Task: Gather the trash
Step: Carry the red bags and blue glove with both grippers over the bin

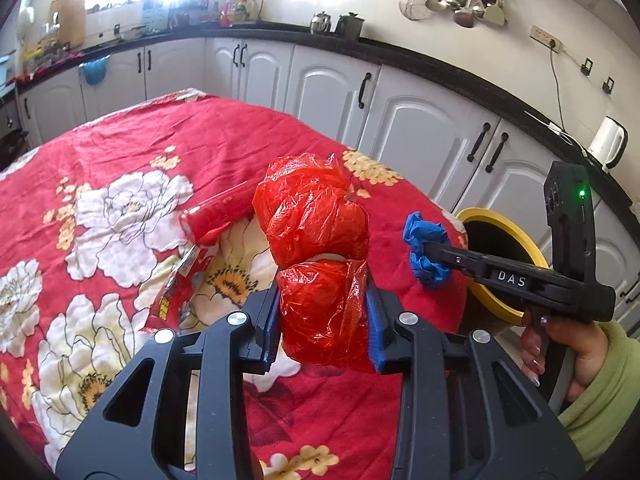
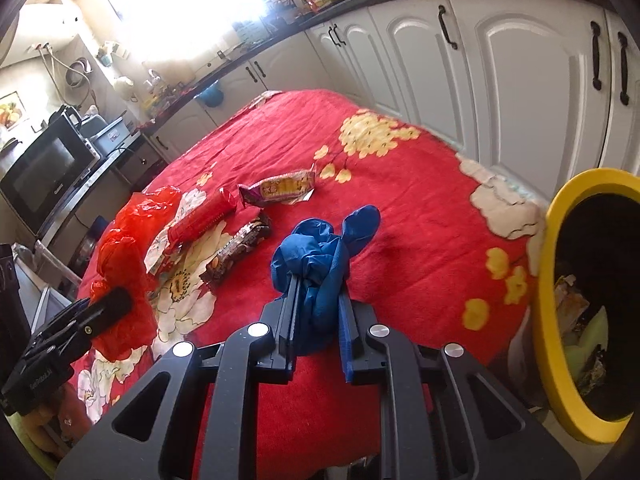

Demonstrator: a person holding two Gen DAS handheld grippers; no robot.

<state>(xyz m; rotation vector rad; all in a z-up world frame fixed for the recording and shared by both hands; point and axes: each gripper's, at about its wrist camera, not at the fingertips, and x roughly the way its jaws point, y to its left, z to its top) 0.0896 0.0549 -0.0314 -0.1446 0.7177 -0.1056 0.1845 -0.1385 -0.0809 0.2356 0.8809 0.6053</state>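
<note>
The left gripper pinches a red bag above the table. The right gripper pinches a blue glove near the table's right edge, beside the yellow bin. Three wrappers lie mid-table.

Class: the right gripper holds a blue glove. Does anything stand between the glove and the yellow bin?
Nothing visible does. The glove hangs in the right gripper above bare red cloth; the bin stands open beyond the table's edge.

Red plastic bag pinched in left gripper above floral tablecloth
</note>
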